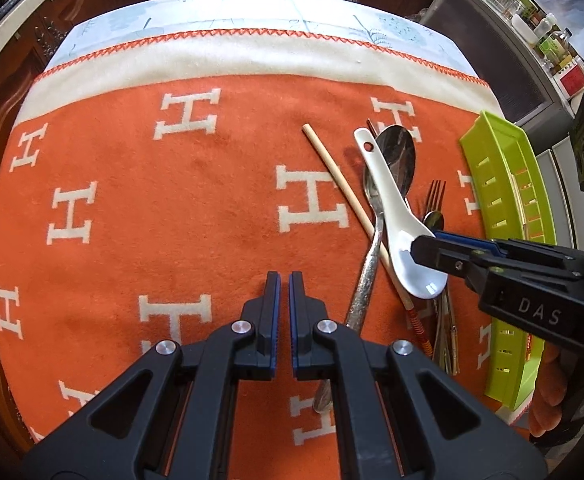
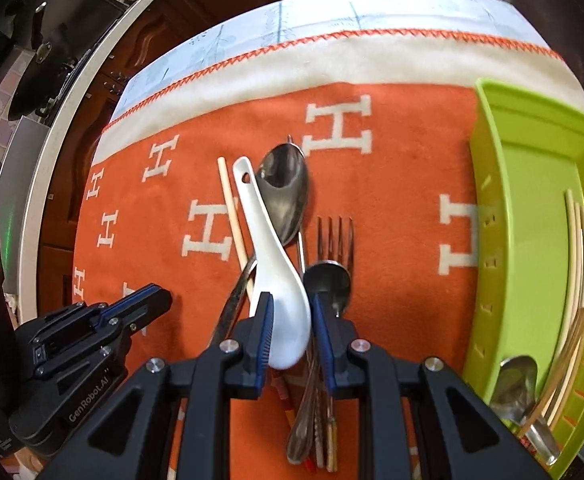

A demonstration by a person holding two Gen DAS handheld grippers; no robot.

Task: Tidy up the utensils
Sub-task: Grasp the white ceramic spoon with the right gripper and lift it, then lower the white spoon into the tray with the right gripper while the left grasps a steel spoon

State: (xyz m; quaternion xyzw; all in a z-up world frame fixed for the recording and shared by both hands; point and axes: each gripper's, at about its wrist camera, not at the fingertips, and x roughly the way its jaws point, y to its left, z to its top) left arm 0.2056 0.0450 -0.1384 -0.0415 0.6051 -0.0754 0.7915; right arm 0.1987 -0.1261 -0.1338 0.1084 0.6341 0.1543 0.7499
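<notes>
Orange cloth: a blanket (image 1: 172, 208) with cream H letters and a cream border stitched in orange covers the table; every loose utensil lies on its right part.
White spoon: the ceramic soup spoon (image 2: 276, 264) lies on top of the pile, handle with its small hole pointing away, bowl toward the person.
Right gripper: the right gripper (image 2: 290, 320) points steeply down with its blue-padded fingers either side of the white spoon's bowl; the pads look to be against the bowl's edges, so I read it as clamped on the spoon.
Left gripper: the left gripper (image 1: 285, 304) hangs above bare orange cloth, left of the pile, its fingers drawn together with only a sliver between the pads and nothing in them.
Big metal spoon: a large steel spoon (image 1: 396, 156) lies under the white spoon, its patterned handle running back toward the person.
Chopstick: one pale chopstick (image 1: 336, 176) lies slanted just left of the spoons, its near end passing beneath them.
Fork: a dark fork (image 2: 335, 236) lies right of the spoons, tines pointing away; a smaller spoon (image 2: 327, 278) rests over its neck.
Handles: several thin handles bunch together under the right gripper; I cannot tell them apart.
Green tray: a lime plastic tray (image 2: 488, 184) with slotted walls sits at the blanket's right edge, well apart from the pile.
Tray contents: pale chopsticks (image 2: 576, 240) lie along its far side, and a metal spoon (image 2: 518, 380) sits in its near corner.
</notes>
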